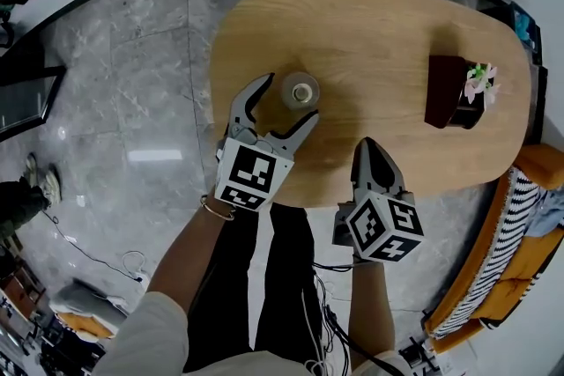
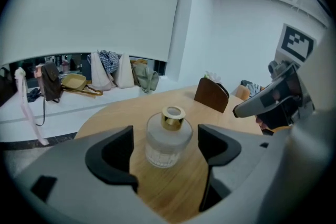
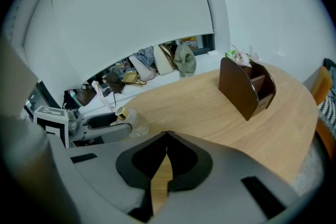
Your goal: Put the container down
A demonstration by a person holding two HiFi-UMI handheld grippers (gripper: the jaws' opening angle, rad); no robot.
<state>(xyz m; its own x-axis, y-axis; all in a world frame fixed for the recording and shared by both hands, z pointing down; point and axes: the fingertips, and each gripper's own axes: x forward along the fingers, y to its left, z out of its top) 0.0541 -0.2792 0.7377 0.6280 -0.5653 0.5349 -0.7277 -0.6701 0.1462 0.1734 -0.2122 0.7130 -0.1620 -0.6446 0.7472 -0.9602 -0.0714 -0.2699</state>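
The container (image 1: 300,91) was seen standing upright on the table (image 1: 397,22), its long axis vertical and its gold cap uppermost; it was judged already set down; the left gripper (image 1: 291,95) was spread wide around it, 1 pad on each side of the glass, neither touching; the container lay straight ahead between the 2 jaws, so a pull straight back from the container was judged the clean way out; the right gripper (image 1: 370,145) was closed on nothing, well apart from the container; the brown holder (image 1: 445,91) stood farther from the container still.
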